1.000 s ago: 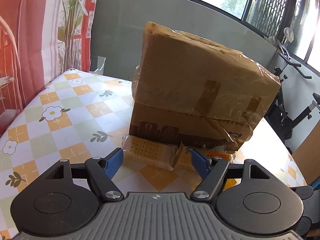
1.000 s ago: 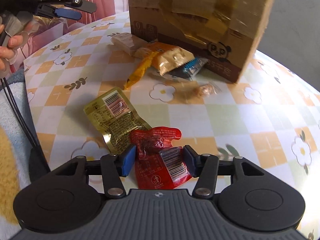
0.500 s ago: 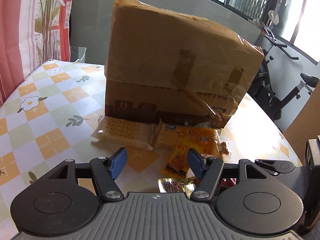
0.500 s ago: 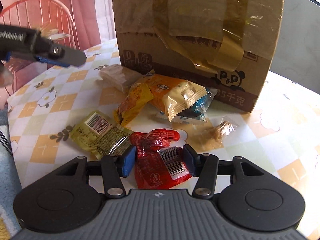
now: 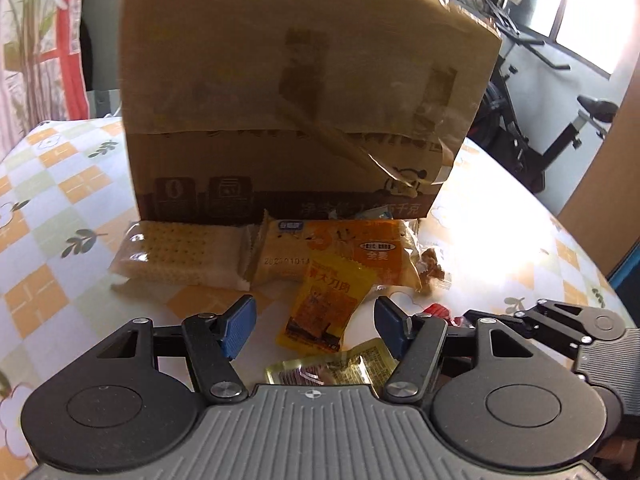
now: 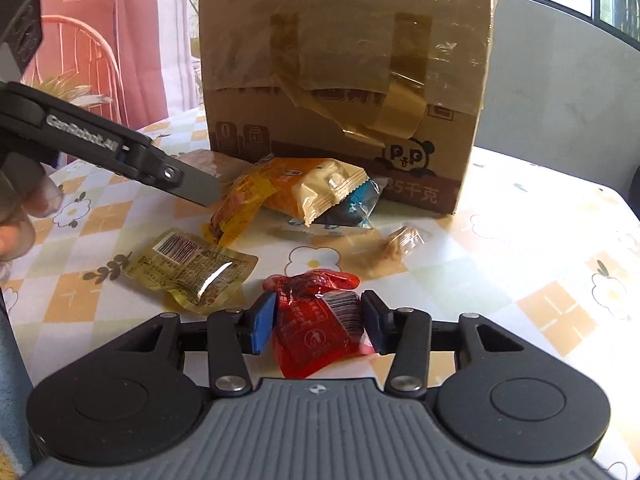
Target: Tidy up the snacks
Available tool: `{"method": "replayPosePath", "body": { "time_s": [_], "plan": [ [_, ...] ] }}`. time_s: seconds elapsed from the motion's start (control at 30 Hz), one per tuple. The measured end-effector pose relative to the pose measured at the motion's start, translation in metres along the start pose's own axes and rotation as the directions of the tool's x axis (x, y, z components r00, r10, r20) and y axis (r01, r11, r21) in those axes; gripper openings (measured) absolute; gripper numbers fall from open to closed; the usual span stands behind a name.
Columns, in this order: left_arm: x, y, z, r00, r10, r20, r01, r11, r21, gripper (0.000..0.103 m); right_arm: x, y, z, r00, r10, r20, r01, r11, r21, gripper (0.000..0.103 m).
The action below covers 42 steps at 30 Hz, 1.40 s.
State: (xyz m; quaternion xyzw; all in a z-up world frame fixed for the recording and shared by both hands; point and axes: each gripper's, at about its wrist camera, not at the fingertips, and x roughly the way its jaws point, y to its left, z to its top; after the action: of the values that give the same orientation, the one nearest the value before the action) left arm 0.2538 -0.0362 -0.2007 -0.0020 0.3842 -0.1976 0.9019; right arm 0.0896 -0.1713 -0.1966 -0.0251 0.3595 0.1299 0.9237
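Note:
Snacks lie on the flowered tablecloth in front of a taped cardboard box (image 5: 304, 92) (image 6: 344, 80). My left gripper (image 5: 314, 324) is open, its jaws on either side of a small yellow-orange packet (image 5: 326, 306) (image 6: 236, 210). Beyond lie a cracker pack (image 5: 180, 254) and an orange biscuit pack (image 5: 340, 246) (image 6: 308, 188). A gold pouch (image 5: 332, 370) (image 6: 192, 266) lies under the left gripper. My right gripper (image 6: 318, 320) is open, with a red pouch (image 6: 316, 328) between its pads.
A blue-wrapped snack (image 6: 356, 210) and a small clear-wrapped nut candy (image 6: 400, 240) (image 5: 430, 264) lie by the box. The right gripper's arm (image 5: 560, 324) shows at the left view's right side. An exercise bike (image 5: 560, 120) stands beyond the table edge.
The left gripper swung right and closer, now over the yellow-orange packet and gold pouch. The right gripper stayed around the red pouch while its view turned toward the box.

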Motion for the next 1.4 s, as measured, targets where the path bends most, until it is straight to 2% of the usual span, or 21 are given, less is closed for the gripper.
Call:
{"method": "replayPosePath", "body": {
  "time_s": [0.1,0.2,0.23,0.27,0.3,0.47,0.57,0.7,0.77,0.9,1.0,1.33,1.4],
  "plan": [
    [0.018,0.0,0.003,1.0,-0.006,-0.03,0.006,1.0,0.01,0.067,0.0,0.001,0.0,1.0,-0.017,0.002,0.017,1.0,0.002,0.048],
    [0.032,-0.002,0.004,0.998,0.003,-0.059,-0.001,0.999,0.032,0.067,0.002,0.002,0.001,1.0,0.0,-0.011,0.0,1.0,-0.007,0.05],
    [0.035,-0.002,0.004,0.998,0.007,-0.059,-0.005,0.999,0.041,0.063,0.002,0.0,0.001,1.0,0.005,-0.011,-0.005,1.0,0.001,0.051],
    [0.037,-0.003,0.004,0.998,0.009,-0.059,-0.006,0.999,0.052,0.042,0.002,-0.001,0.001,1.0,0.01,-0.009,-0.009,1.0,0.008,0.051],
    [0.039,-0.004,0.004,0.998,0.018,-0.067,-0.014,0.998,0.061,0.034,0.001,0.0,0.001,1.0,0.011,-0.009,-0.011,1.0,0.009,0.051],
    [0.027,-0.006,-0.001,0.998,0.035,-0.055,-0.033,0.999,0.028,0.034,0.002,0.003,0.001,1.0,0.026,-0.012,-0.026,1.0,0.0,0.057],
    [0.013,0.0,-0.005,0.996,0.056,-0.062,-0.06,0.997,-0.051,0.034,0.002,0.004,0.001,1.0,0.028,-0.013,-0.028,1.0,-0.005,0.059],
    [-0.014,0.008,-0.013,0.998,0.061,-0.012,-0.062,0.985,-0.161,0.034,0.004,0.007,0.002,1.0,0.011,-0.025,-0.011,1.0,-0.013,0.059],
    [-0.021,0.007,-0.016,0.996,0.085,0.003,-0.083,0.982,-0.168,0.034,0.006,0.013,0.006,0.999,-0.025,-0.038,0.023,0.999,-0.044,0.065],
    [-0.029,0.016,-0.013,0.994,0.113,0.013,-0.109,0.978,-0.178,0.034,0.017,0.011,0.016,0.997,-0.006,-0.074,0.001,0.998,-0.057,0.065],
    [-0.033,0.021,-0.011,0.994,0.104,0.026,-0.097,0.975,-0.2,0.034,0.023,0.004,0.016,0.998,0.006,-0.066,-0.006,1.0,-0.003,0.066],
    [-0.039,0.013,-0.014,0.996,0.076,0.035,-0.068,0.98,-0.188,0.034,0.036,0.008,0.026,0.998,-0.001,-0.067,-0.001,1.0,-0.016,0.068],
    [-0.041,0.014,-0.014,0.996,0.08,0.04,-0.071,0.978,-0.194,0.034,0.035,0.008,0.026,0.998,0.001,-0.07,-0.002,1.0,-0.011,0.065]
  ]
}}
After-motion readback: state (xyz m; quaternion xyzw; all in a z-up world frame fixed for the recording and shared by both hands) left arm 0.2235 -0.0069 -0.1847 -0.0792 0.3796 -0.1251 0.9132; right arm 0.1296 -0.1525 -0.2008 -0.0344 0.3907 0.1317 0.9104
